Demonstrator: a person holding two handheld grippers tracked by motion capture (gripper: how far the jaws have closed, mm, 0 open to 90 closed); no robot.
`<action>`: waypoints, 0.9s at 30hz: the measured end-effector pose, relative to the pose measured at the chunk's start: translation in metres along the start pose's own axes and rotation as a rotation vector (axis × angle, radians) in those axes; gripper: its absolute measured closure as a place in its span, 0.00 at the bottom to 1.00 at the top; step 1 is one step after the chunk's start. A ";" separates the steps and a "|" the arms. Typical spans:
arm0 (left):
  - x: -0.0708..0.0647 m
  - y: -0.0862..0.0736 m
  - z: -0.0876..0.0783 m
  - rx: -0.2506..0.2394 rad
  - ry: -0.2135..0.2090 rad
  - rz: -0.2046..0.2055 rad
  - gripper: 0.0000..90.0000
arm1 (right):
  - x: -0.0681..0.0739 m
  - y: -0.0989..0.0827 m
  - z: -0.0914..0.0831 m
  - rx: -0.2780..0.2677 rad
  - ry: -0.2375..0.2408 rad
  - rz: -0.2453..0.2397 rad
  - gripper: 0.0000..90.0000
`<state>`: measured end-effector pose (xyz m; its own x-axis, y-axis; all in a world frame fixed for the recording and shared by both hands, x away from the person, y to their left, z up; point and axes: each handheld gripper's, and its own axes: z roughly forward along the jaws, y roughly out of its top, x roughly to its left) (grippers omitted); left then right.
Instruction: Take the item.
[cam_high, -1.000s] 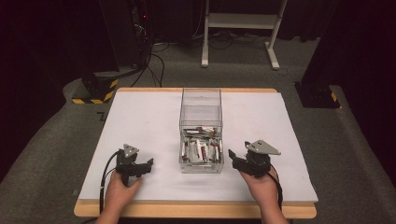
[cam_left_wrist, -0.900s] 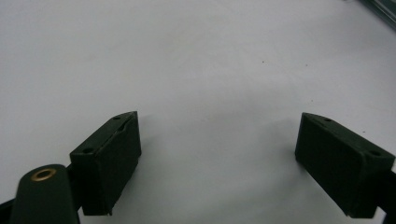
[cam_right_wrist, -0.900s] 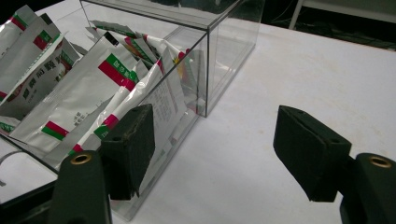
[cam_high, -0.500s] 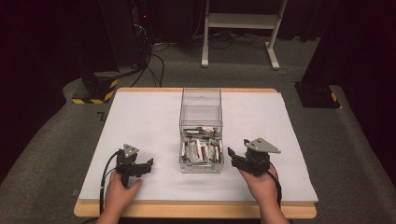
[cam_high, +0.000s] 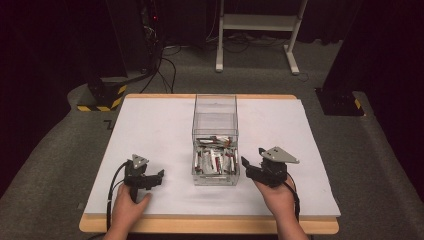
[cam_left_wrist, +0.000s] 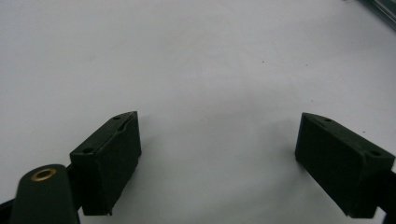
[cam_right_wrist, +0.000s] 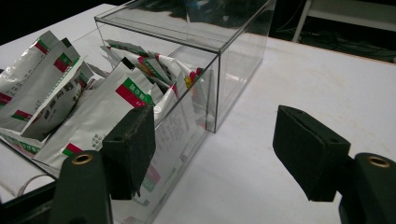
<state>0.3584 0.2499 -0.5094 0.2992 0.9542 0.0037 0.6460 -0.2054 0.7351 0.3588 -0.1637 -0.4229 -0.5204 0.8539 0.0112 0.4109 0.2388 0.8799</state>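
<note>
Clear box (cam_high: 215, 145) mid-frame holds all its packets (cam_high: 214, 161), and we wait with left gripper (cam_high: 159, 176) and right gripper (cam_high: 247, 165) spread, empty.

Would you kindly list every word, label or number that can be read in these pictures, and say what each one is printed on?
None can be read with certainty.
Sachets in the clear box: red and green label bands with small dark print beneath, too blurred to read.
Same sachets seen from the high view: print too small to read.
Dark mark on the floor by the table's far left corner: a sign of some kind, unreadable.
</note>
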 end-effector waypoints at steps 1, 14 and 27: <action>0.000 0.000 0.000 0.000 0.000 0.000 0.16 | 0.001 0.000 0.000 0.000 0.002 0.000 0.33; 0.000 0.000 0.000 0.000 0.000 0.000 0.16 | 0.011 0.004 0.004 -0.011 0.042 -0.011 0.34; 0.000 0.000 0.000 0.000 -0.001 0.000 0.16 | 0.023 0.007 0.007 -0.014 0.073 -0.031 0.34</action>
<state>0.3584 0.2500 -0.5094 0.2996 0.9540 0.0034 0.6461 -0.2055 0.7351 0.3547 -0.1395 -0.4198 -0.5863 0.8099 0.0184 0.3834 0.2574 0.8870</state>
